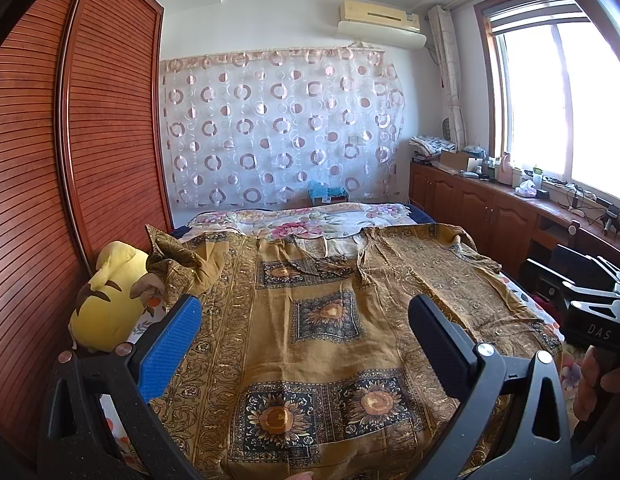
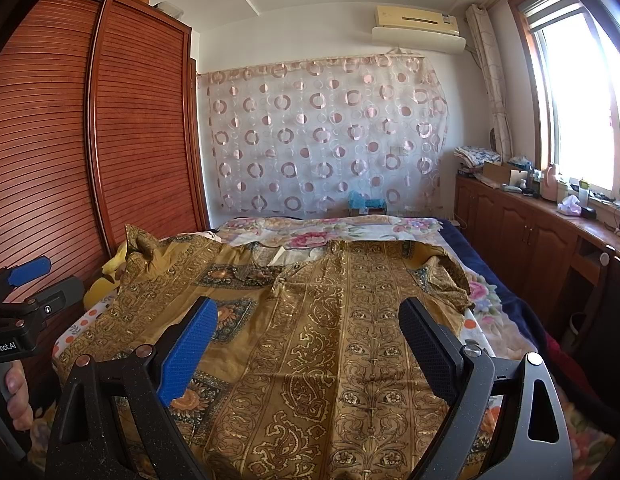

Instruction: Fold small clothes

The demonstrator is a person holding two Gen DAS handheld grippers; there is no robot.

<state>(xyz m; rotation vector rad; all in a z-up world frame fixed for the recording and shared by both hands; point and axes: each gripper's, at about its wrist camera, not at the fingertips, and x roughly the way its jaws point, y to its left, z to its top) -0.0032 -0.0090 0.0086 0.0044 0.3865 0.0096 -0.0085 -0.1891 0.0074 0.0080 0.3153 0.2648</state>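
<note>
A mustard-brown patterned shirt [image 1: 310,344] lies spread flat on the bed, collar toward the far end, with sunflower squares down its front. In the right wrist view the same shirt [image 2: 342,344] fills the near part of the bed, its right sleeve [image 2: 446,276] bunched at the edge. My left gripper [image 1: 303,312] hovers open above the shirt's lower half, nothing between its fingers. My right gripper [image 2: 307,320] is also open above the shirt's right panel. The left sleeve [image 1: 177,256] is crumpled beside a plush toy.
A yellow plush toy [image 1: 109,300] sits at the bed's left edge against the louvred wooden wardrobe [image 1: 69,160]. A floral sheet [image 1: 310,220] covers the bed's far end. Low wooden cabinets [image 2: 522,232] with clutter run under the window on the right. A hand [image 2: 13,396] holds the left gripper.
</note>
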